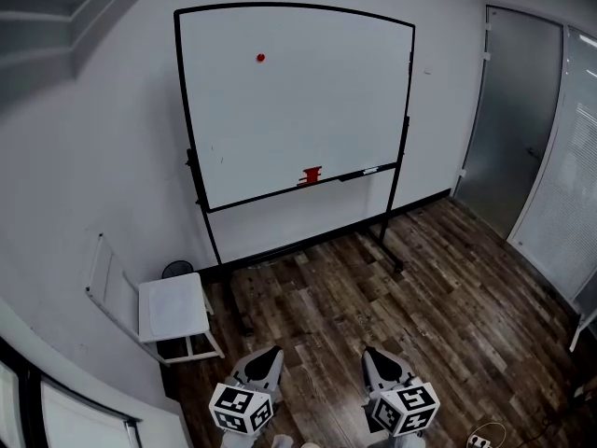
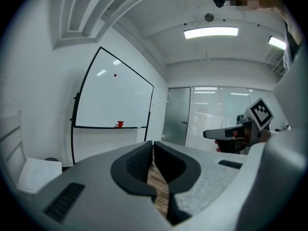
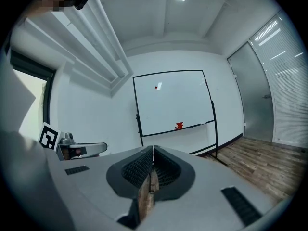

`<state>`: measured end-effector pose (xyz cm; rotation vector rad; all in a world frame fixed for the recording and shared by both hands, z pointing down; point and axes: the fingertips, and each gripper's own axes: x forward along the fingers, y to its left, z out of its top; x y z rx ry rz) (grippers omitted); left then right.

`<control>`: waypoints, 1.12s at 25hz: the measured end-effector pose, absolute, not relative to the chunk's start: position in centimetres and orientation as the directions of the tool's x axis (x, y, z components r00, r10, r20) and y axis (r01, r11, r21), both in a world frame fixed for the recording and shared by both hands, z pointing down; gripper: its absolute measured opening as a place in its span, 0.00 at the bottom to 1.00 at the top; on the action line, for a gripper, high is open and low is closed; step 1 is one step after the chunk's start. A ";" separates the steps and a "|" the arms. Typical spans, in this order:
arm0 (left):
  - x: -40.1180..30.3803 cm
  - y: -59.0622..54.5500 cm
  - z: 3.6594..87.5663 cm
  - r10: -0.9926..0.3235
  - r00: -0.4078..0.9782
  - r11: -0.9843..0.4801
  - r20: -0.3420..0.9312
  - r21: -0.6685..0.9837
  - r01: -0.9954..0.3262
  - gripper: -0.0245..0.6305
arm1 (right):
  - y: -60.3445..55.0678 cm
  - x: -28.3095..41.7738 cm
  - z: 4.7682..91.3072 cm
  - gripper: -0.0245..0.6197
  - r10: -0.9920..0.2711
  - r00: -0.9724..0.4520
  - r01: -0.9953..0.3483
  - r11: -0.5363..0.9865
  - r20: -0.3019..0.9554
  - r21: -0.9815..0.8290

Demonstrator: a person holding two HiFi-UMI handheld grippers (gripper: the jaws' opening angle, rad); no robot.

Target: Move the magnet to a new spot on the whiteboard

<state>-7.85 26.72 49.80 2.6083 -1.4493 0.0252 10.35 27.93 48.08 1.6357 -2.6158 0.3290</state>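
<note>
Both grippers were closed and held nothing. On the left gripper (image 2: pixel 153 147) the dark ribbed pads (image 2: pixel 138 161) met along a thin line, with only floor showing through the slit below them. The right gripper (image 3: pixel 153 152) had its jaws together in the same way and nothing between them. In the head view the two sat side by side, apart from each other, each with its cube of square markers (image 1: pixel 241 409) at the rear and its tips aimed at the far wall. Each gripper view caught the other gripper off to its side.

Under and ahead of both stretched a dark wood-plank floor (image 1: pixel 420 287). Just ahead and to the left of the left gripper stood a small white folding chair (image 1: pixel 173 308) against the wall.

Well ahead of both grippers, across the floor, stood a white whiteboard on a black frame and stand (image 1: pixel 298 110). The small round red magnet (image 1: pixel 260 58) sat on the board's upper part, left of its middle, far from either gripper. Lower down, a red object (image 1: pixel 312 175) rested on the board's bottom ledge near the middle, and a slim white marker-like thing (image 1: pixel 370 170) lay on the ledge to its right; what either was could not be made out.

Ahead and to the right of the right gripper was a frosted grey glass door (image 1: pixel 513 129).
</note>
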 end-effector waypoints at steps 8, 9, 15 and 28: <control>-7.4 26.4 50.2 -0.852 0.515 -0.503 0.096 0.128 -0.855 0.28 | 27.1 10.5 48.5 0.08 -0.876 -0.464 -0.881 0.442 0.128 -0.169; -7.4 26.3 50.3 -0.855 0.510 -0.496 0.097 0.135 -0.858 0.29 | 27.1 10.6 48.7 0.08 -0.876 -0.465 -0.881 0.441 0.130 -0.173; -7.4 25.2 51.4 -0.855 0.506 -0.489 0.112 0.149 -0.860 0.33 | 25.9 10.5 50.2 0.08 -0.869 -0.470 -0.877 0.440 0.155 -0.196; -6.4 12.5 50.0 -0.845 0.528 -0.515 0.087 0.136 -0.846 0.33 | 13.8 11.1 48.9 0.08 -0.880 -0.453 -0.882 0.419 0.142 -0.216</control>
